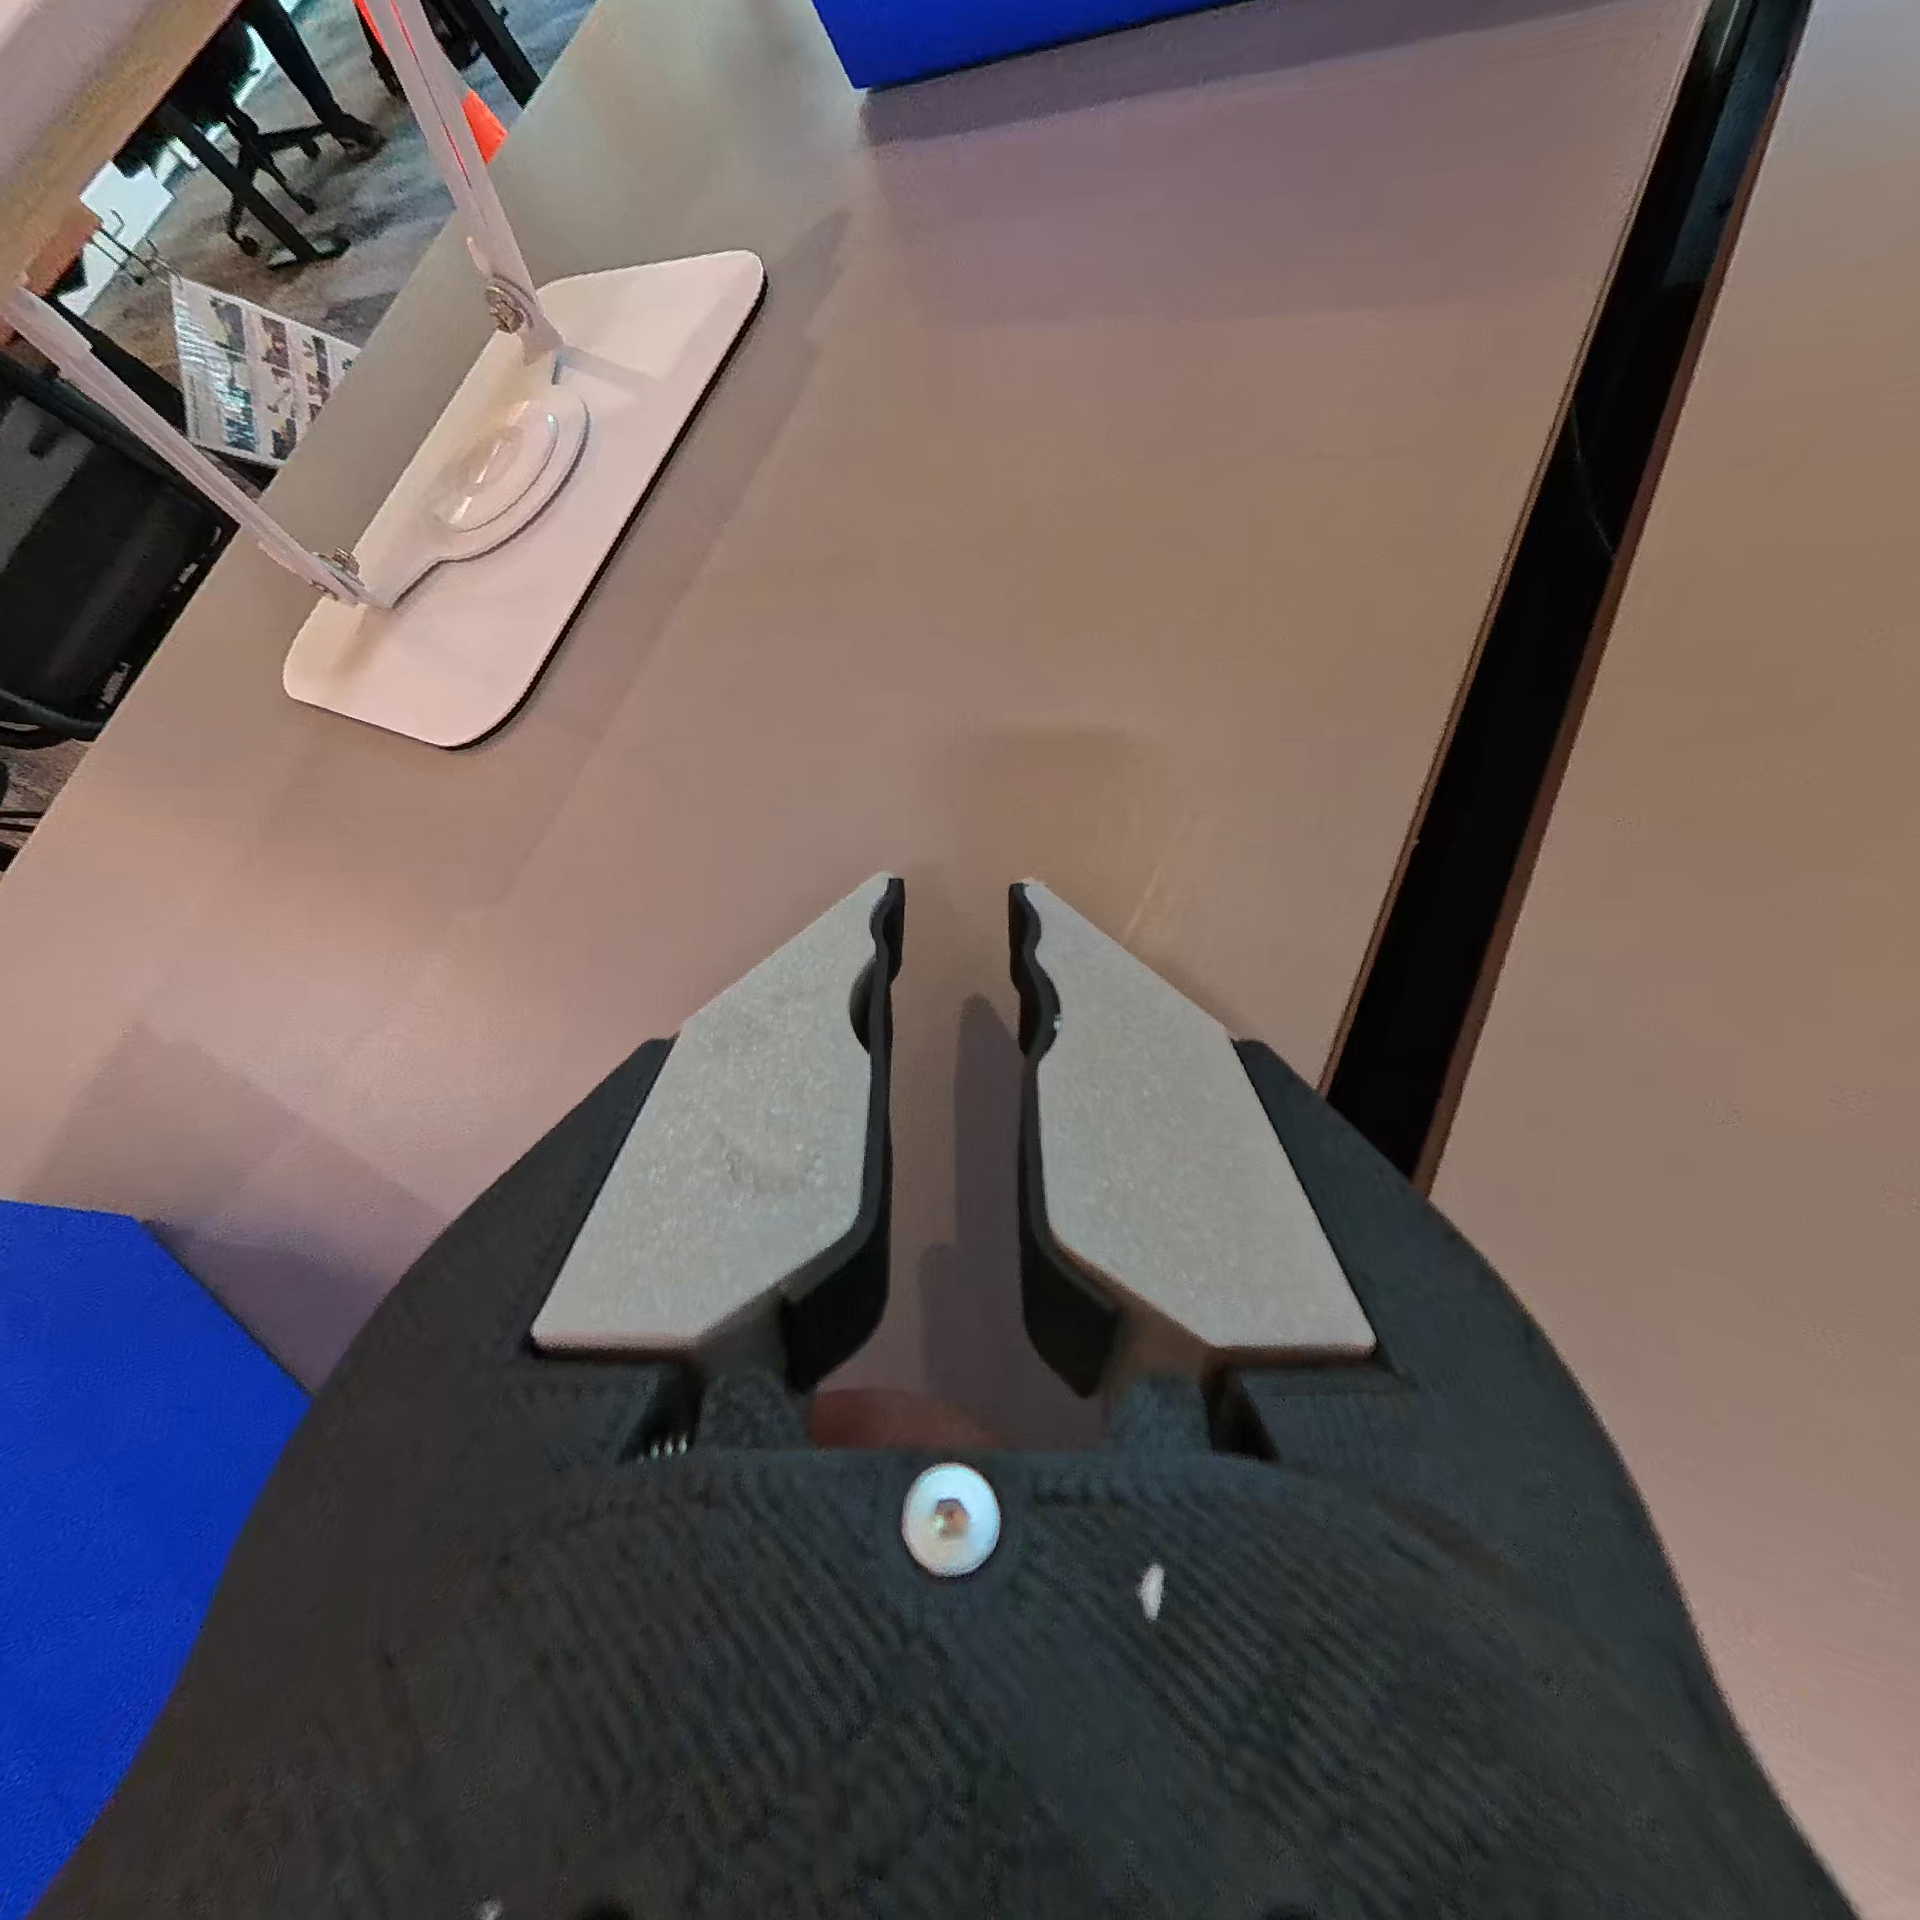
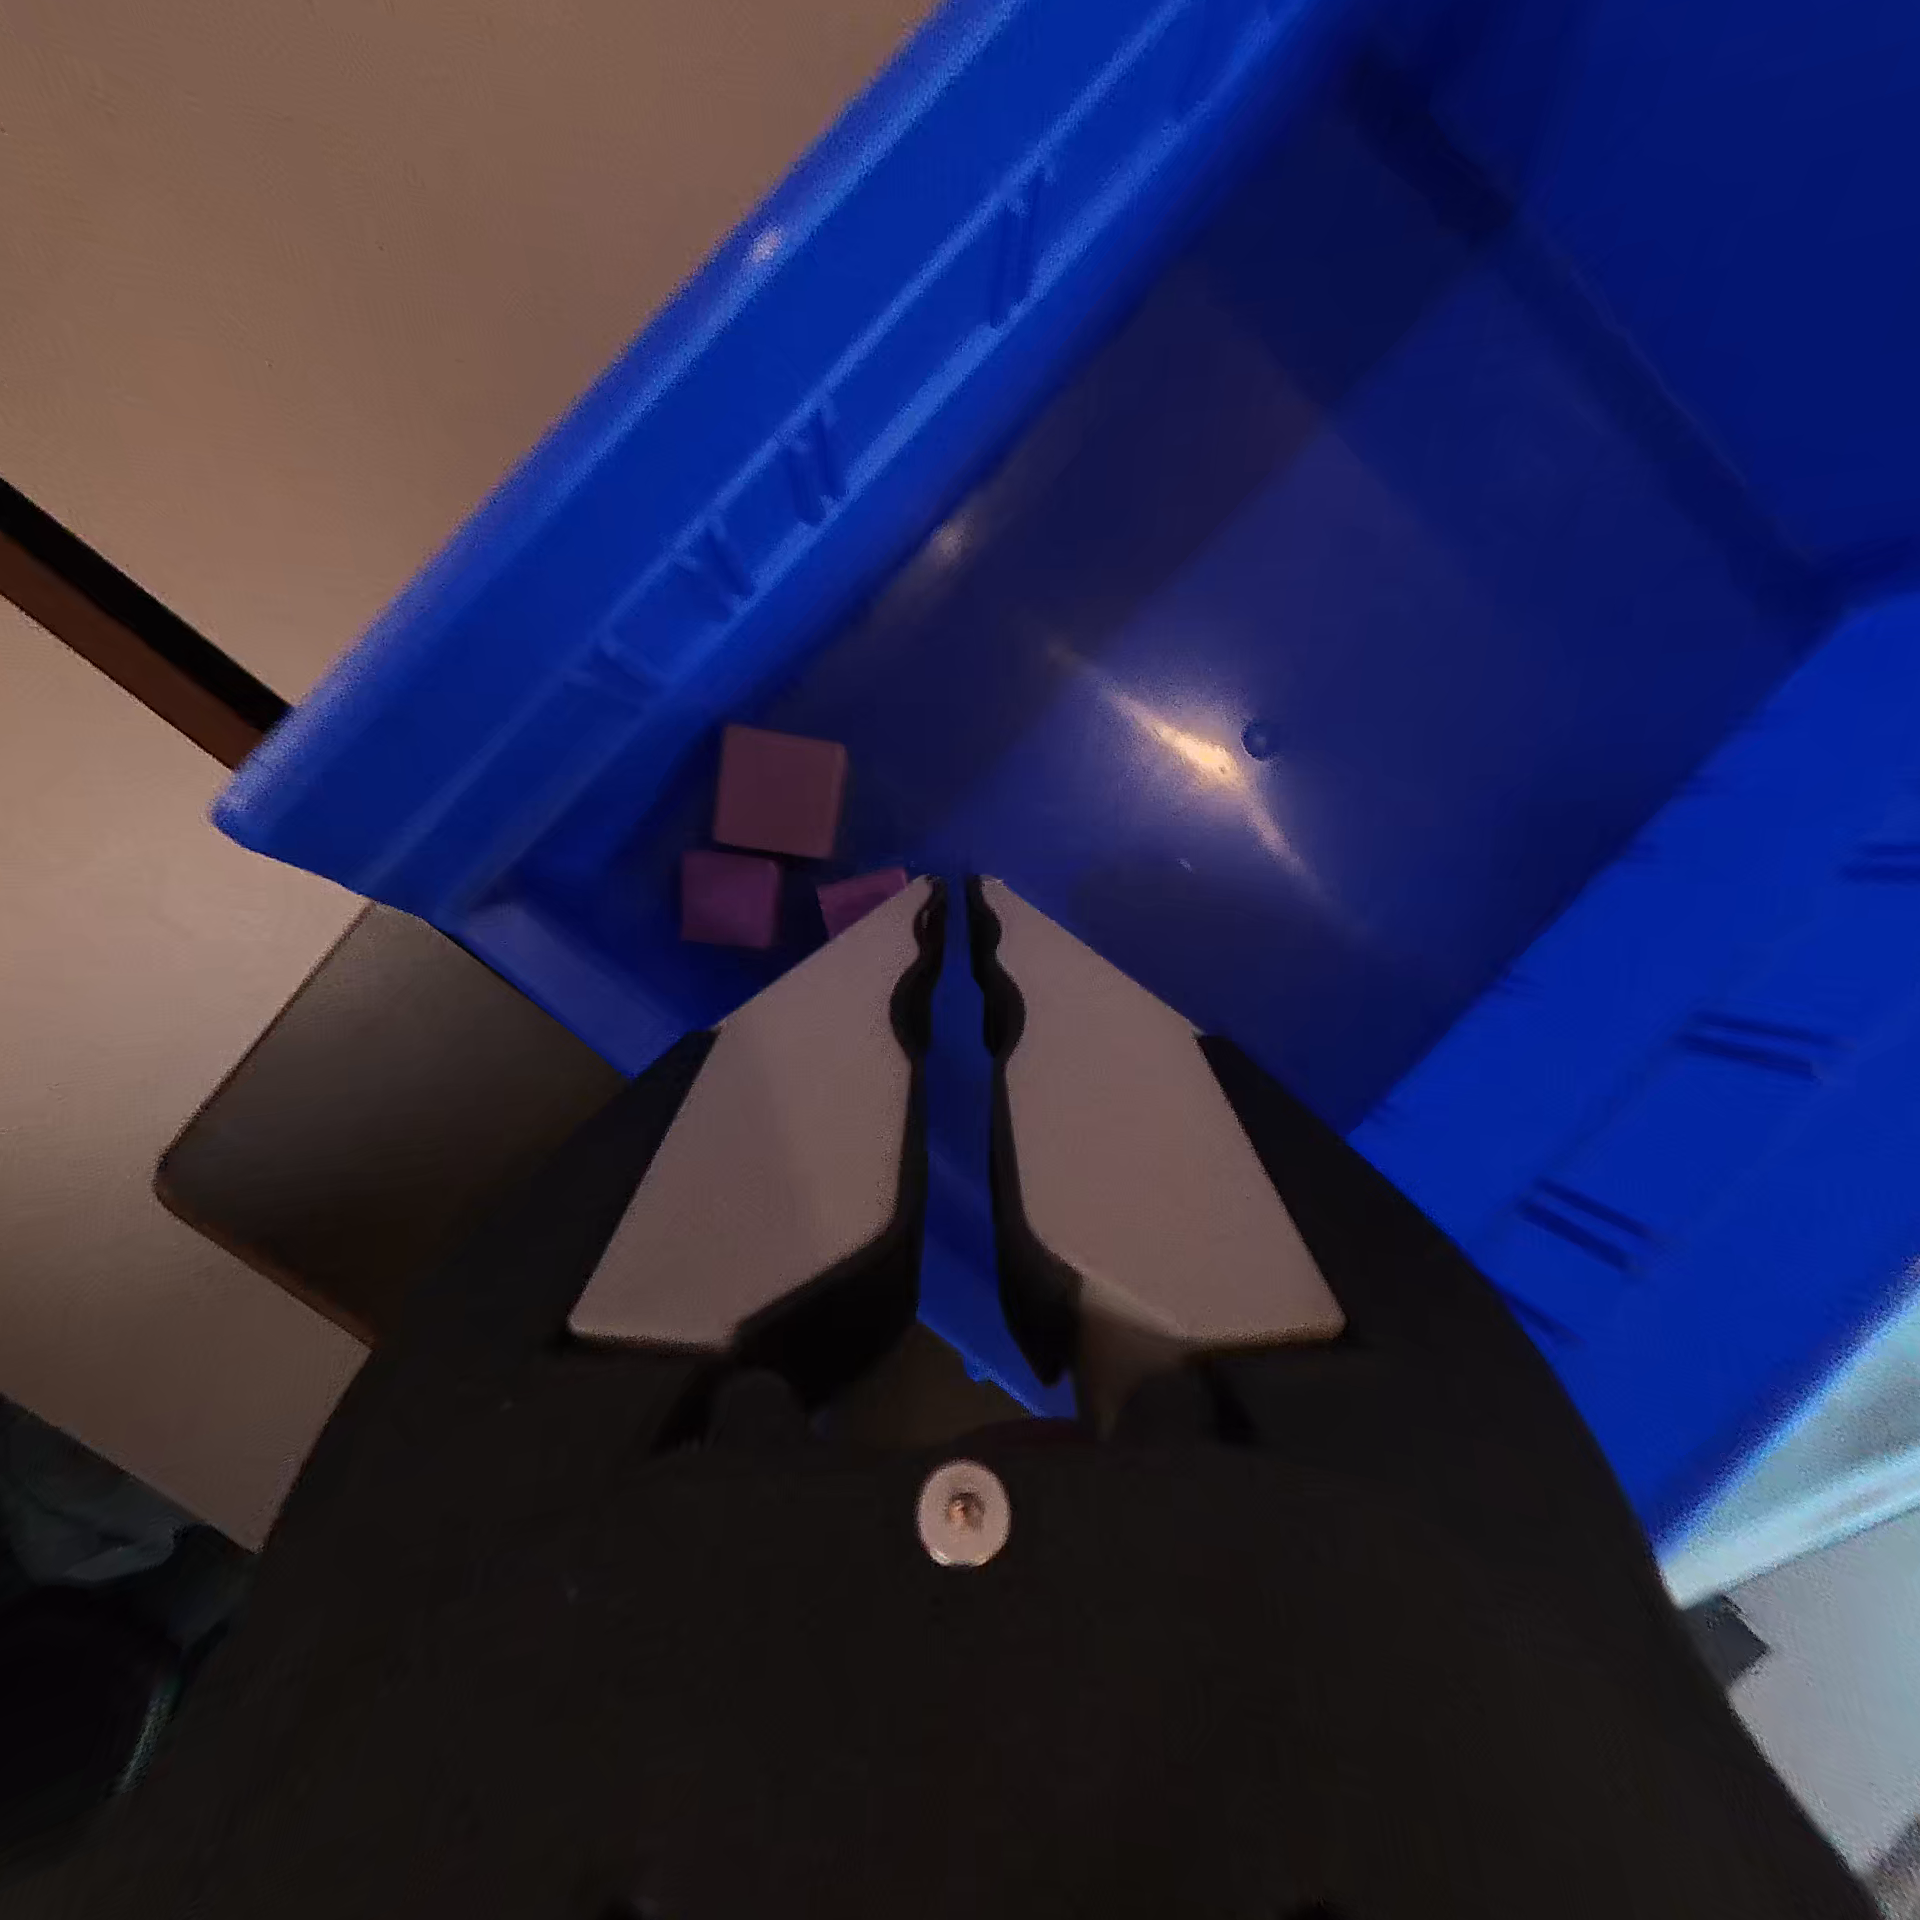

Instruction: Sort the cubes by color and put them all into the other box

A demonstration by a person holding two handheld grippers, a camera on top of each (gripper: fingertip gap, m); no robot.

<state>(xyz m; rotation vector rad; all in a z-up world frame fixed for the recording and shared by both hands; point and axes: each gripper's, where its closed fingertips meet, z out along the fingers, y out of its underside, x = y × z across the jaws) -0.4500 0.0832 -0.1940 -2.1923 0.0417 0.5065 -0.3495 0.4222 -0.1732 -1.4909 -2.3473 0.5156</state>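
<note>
In the right wrist view a blue plastic box [image 2: 644, 582] lies open below me. Three purple cubes sit together in its near-left corner: a larger pale one [image 2: 779, 790], a darker one [image 2: 727, 899] and one partly hidden behind my fingertip [image 2: 862, 896]. My right gripper [image 2: 951, 883] hangs over the box just right of the cubes, jaws nearly together with nothing between them. My left gripper [image 1: 956, 894] is slightly open and empty above bare table. A blue box corner [image 1: 104, 1455] shows at its lower left, and another blue box [image 1: 987, 36] sits at the far edge.
A white flat stand base [image 1: 540, 488] with a slanted metal arm stands on the table to the left. A black gap between two tabletops [image 1: 1538, 623] runs on the right. A dark flat plate with a rounded corner [image 2: 343, 1122] lies beside the box.
</note>
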